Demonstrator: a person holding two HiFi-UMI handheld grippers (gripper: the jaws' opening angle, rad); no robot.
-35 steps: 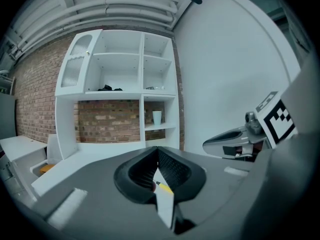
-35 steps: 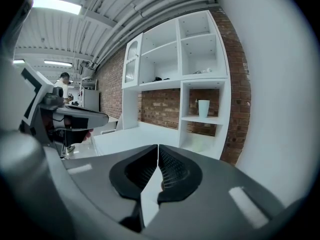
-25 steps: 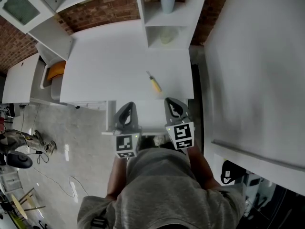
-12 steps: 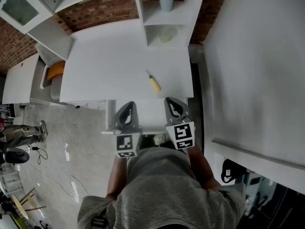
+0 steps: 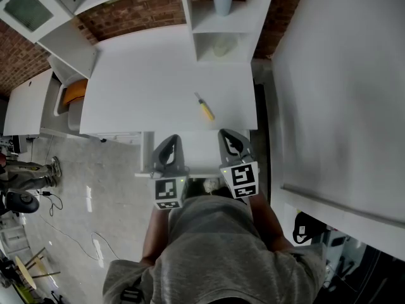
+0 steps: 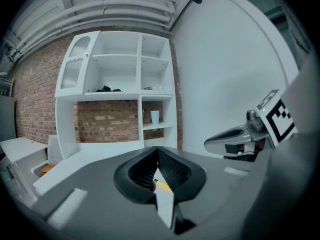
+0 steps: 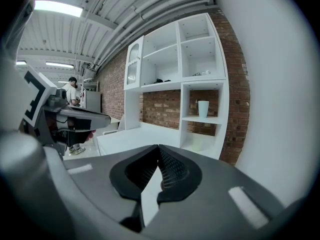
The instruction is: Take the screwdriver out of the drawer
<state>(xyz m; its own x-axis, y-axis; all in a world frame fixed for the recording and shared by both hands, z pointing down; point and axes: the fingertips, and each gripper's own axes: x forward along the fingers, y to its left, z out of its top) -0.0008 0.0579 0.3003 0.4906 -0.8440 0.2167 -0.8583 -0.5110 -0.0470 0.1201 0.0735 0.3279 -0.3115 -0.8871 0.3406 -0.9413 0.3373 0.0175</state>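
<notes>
White bench (image 5: 145,87) fills the middle of the head view, brick wall behind it. White shelf unit (image 5: 190,24) stands on the bench's far right corner, with a pale cup (image 5: 222,2) in its upper cubby. Open drawer (image 5: 201,152) sticks out under the bench's near edge, and what shows of its inside between the two tools is bare white.

Left claw (image 5: 169,141) and right claw (image 5: 229,137) hover side by side over the drawer, apart from each other, both pointing toward the bench. Left claw (image 6: 157,150): tips pressed together, nothing pinched. Right claw (image 7: 159,148): tips pressed together too, nothing between them.

Screwdriver (image 5: 204,108), yellow handle, lies flat on the bench top near the right front, angled, outside the drawer and well clear of both claws. A sliver of the yellow handle (image 6: 162,185) shows through the gap behind the left claw's tips.
</notes>
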